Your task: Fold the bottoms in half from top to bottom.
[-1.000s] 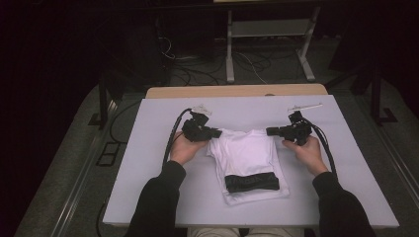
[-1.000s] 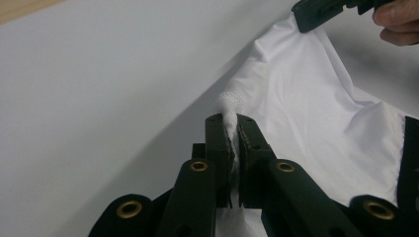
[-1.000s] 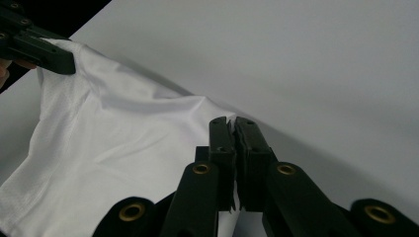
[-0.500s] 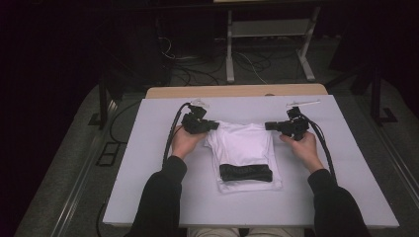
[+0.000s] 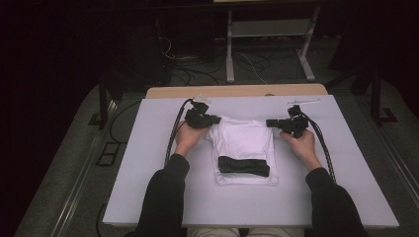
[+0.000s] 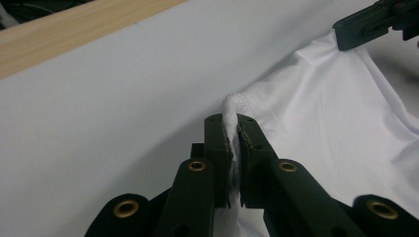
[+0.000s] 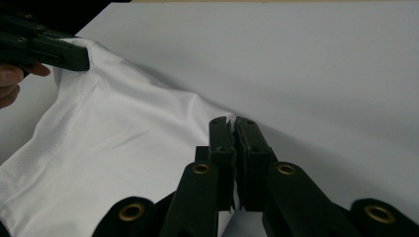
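Observation:
A folded white garment (image 5: 244,148) lies in the middle of the white table (image 5: 148,163), with a black strip (image 5: 243,166) across its near part. My left gripper (image 5: 215,119) is shut on the garment's far left corner; a bunched white edge (image 6: 231,106) sticks out between its closed jaws (image 6: 236,123). My right gripper (image 5: 269,122) is at the far right corner, jaws shut (image 7: 233,122) with a thin sliver of white cloth between them. Between the two grippers the garment (image 7: 113,143) is stretched flat. Each gripper view shows the other gripper farther off (image 6: 375,22) (image 7: 44,49).
A bare wooden strip (image 5: 237,91) runs along the table's far edge. Black cables (image 5: 173,138) (image 5: 323,148) trail back from both grippers along the person's forearms. Beyond the table are a metal stand (image 5: 267,44) and loose cables on the dark floor.
Both grippers have moved away from the person and slightly down, and the garment with its black strip has slid with them toward the far edge.

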Tool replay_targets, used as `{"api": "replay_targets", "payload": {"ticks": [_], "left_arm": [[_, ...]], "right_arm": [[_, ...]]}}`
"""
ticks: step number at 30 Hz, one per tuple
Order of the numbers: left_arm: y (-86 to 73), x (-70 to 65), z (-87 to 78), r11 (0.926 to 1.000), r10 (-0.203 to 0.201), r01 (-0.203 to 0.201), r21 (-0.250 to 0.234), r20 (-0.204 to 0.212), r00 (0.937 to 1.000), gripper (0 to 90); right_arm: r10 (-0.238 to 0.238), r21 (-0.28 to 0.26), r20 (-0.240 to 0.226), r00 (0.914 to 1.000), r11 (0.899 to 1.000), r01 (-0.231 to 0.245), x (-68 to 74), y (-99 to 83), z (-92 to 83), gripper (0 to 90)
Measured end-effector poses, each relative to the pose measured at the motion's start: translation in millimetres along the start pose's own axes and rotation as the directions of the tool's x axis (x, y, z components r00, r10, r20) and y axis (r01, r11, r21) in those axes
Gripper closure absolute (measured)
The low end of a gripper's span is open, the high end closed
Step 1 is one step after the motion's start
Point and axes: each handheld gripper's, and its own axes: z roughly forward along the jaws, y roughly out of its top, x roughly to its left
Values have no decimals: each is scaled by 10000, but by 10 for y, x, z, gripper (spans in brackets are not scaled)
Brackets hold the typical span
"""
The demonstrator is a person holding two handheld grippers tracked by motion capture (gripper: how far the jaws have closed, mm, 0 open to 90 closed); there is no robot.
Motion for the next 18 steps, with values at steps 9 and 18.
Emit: {"api": "replay_targets", "payload": {"ticks": [9, 18], "left_arm": [[-4, 76, 52, 9960, -881, 880, -150, -21, 9961, 742], [-116, 154, -92, 9764, -1896, 1920, -988, 331, 9813, 301]], "right_arm": [[239, -16, -169, 9996, 9997, -239, -69, 50, 59, 826], [-220, -214, -335, 9992, 9995, 212, -43, 51, -29, 458]]}}
